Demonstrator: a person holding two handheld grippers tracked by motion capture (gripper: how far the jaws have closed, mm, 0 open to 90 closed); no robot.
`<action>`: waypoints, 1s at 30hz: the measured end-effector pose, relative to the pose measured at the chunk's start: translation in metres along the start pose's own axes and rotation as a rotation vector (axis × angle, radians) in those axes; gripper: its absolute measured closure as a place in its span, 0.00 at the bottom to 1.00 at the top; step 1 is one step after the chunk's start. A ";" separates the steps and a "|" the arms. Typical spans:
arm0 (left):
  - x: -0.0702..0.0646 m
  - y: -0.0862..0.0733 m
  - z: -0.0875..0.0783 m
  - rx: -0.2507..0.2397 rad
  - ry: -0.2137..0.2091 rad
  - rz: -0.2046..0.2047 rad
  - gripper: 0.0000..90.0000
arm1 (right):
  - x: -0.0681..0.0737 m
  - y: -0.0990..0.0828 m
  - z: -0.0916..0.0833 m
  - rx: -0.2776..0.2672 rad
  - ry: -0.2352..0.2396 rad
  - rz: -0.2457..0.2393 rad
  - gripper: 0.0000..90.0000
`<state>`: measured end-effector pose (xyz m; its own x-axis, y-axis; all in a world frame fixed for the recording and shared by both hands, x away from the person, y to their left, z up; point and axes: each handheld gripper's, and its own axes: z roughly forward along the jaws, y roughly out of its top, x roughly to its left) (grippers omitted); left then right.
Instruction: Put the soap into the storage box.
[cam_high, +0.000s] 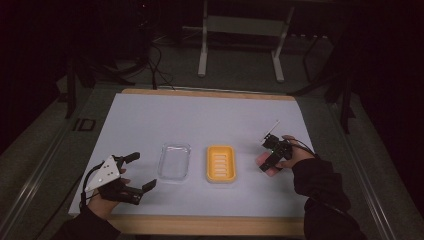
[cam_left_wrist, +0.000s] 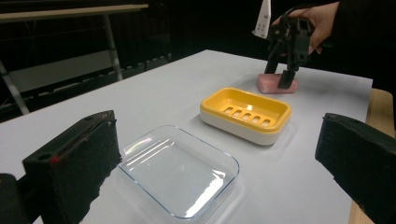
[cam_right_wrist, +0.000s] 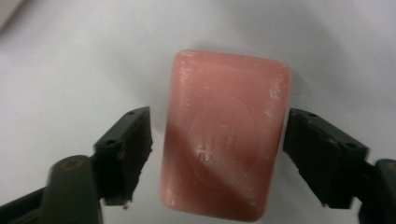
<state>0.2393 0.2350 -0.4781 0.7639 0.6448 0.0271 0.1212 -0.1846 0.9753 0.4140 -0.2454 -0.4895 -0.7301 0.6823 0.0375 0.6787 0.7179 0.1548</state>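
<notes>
Here, pink soap bar (cam_right_wrist: 224, 135) lies flat on counter (cam_right_wrist: 70, 56), straddled by right tool (cam_right_wrist: 217, 154), jaws apart, small gaps both sides. Judged rigid, light, slick; long edges best pinched mid-length.

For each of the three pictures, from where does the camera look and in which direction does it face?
High view: above the person's side of the table, facing forward and down on the white table; both forearms, left tool, right tool.
Left gripper view: rides on the left tool, facing across the clear dish and yellow soap dish; its two jaws stand wide apart.
Right gripper view: faces down on the pink soap; the jaws of the right tool flank it.
Shared: left gripper and right gripper views both show the soap.
</notes>
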 end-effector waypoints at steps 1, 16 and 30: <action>0.000 0.000 0.000 0.000 0.000 0.000 0.00 | 0.000 0.000 0.001 0.006 -0.004 0.001 0.33; 0.000 0.000 0.001 0.002 -0.003 0.000 0.00 | 0.001 0.002 0.007 0.022 -0.030 0.087 0.40; -0.001 0.000 0.002 0.007 -0.002 -0.001 0.00 | 0.012 -0.006 -0.003 0.038 -0.079 0.394 0.41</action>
<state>0.2398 0.2335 -0.4786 0.7651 0.6434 0.0258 0.1266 -0.1895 0.9737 0.4015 -0.2421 -0.4874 -0.4061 0.9138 0.0104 0.9090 0.4028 0.1071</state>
